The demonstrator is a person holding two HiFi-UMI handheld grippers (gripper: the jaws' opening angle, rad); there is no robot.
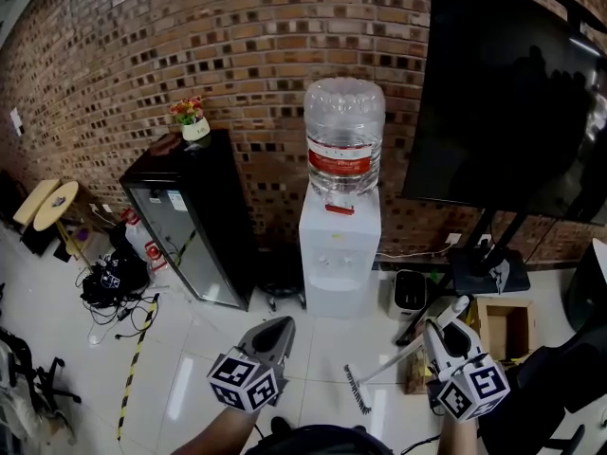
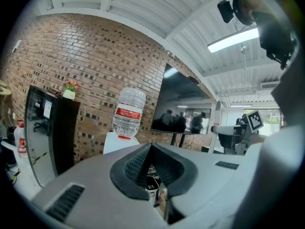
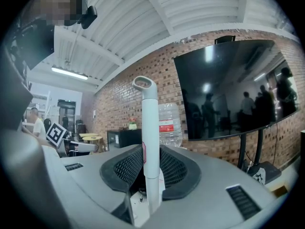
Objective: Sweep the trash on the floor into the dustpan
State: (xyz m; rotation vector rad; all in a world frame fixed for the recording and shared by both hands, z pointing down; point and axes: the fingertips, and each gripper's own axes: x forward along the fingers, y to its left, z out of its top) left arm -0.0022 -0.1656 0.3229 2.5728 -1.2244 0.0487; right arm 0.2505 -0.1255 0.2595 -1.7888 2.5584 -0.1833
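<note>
At 5 o'clock, low in head view: right gripper [image 1: 438,333] fingers clamped on slim white plastic broom handle [image 3: 148,142] | bristle head [image 1: 356,390] at 6 o'clock on white tiled floor [image 1: 190,373] | left gripper [image 1: 278,328] fingers together, empty | broom likely light, stiff, slick: grip mid-shaft.

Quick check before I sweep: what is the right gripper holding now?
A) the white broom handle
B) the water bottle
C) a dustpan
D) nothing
A: in the right gripper view, the white broom handle stands upright, clamped between the jaws of the right gripper.
</note>
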